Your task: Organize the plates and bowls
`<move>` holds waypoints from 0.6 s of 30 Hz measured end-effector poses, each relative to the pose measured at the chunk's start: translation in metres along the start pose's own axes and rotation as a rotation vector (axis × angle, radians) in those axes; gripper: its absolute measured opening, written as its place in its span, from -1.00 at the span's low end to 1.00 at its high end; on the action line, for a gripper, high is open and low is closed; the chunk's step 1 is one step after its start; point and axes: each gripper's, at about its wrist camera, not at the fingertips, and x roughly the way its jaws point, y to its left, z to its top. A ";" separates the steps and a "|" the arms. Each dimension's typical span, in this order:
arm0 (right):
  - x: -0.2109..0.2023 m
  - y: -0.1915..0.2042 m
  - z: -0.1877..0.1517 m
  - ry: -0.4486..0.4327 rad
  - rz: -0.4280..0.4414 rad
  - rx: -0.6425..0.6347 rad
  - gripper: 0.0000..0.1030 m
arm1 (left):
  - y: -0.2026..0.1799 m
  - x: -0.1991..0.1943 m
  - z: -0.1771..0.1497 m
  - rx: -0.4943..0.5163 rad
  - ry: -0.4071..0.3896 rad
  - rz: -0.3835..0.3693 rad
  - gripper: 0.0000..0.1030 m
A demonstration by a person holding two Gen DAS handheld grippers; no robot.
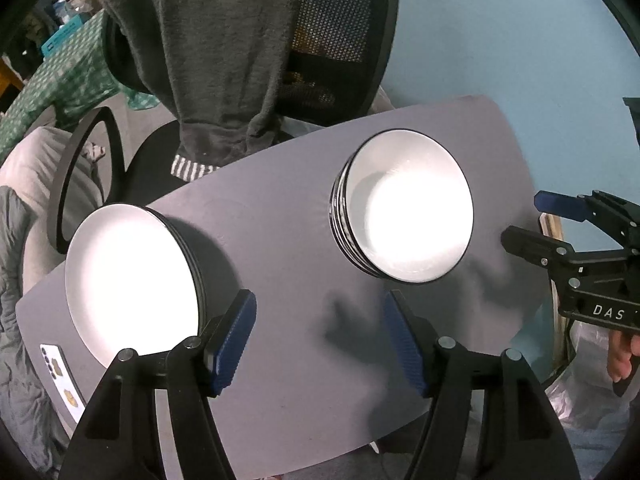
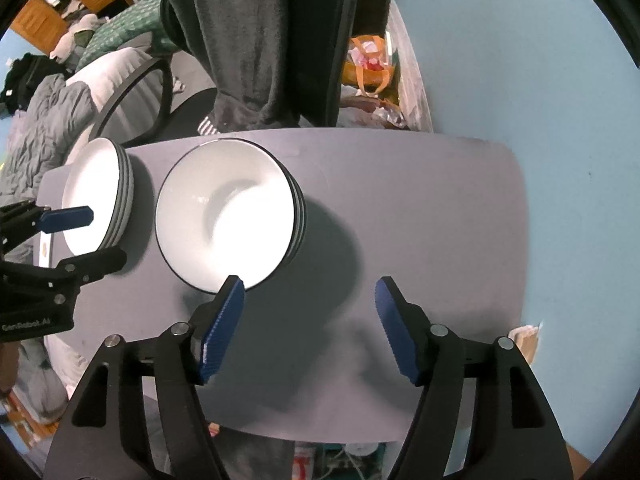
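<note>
Both grippers, left gripper (image 1: 320,332) and right gripper (image 2: 310,320), fingers spread and empty over grey table (image 2: 420,200); plate stack (image 1: 132,284) lower left, bowl stack (image 1: 404,208) center right.

A stack of white, dark-rimmed plates (image 1: 132,280) sits at the left end of the grey rounded surface (image 1: 280,216), with a stack of white, dark-rimmed bowls (image 1: 408,208) standing to its right, apart from it. A white card (image 1: 60,376) lies at the surface's left edge, near the plates. Behind the surface stands a black mesh-backed office chair (image 1: 340,40) with a grey fleece garment (image 1: 224,60) draped over it.
</note>
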 end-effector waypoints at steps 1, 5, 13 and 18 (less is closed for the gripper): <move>0.001 0.000 -0.001 0.001 -0.002 0.003 0.39 | -0.001 0.001 0.001 0.001 0.003 -0.008 0.31; 0.002 -0.002 0.000 0.003 0.005 0.005 0.41 | -0.002 0.003 0.004 0.006 0.002 -0.027 0.31; 0.012 -0.009 0.008 0.014 0.030 0.008 0.41 | -0.002 0.012 0.019 -0.026 0.007 -0.059 0.31; 0.022 -0.015 0.018 0.031 0.066 0.005 0.41 | 0.001 0.026 0.031 -0.060 0.036 -0.078 0.32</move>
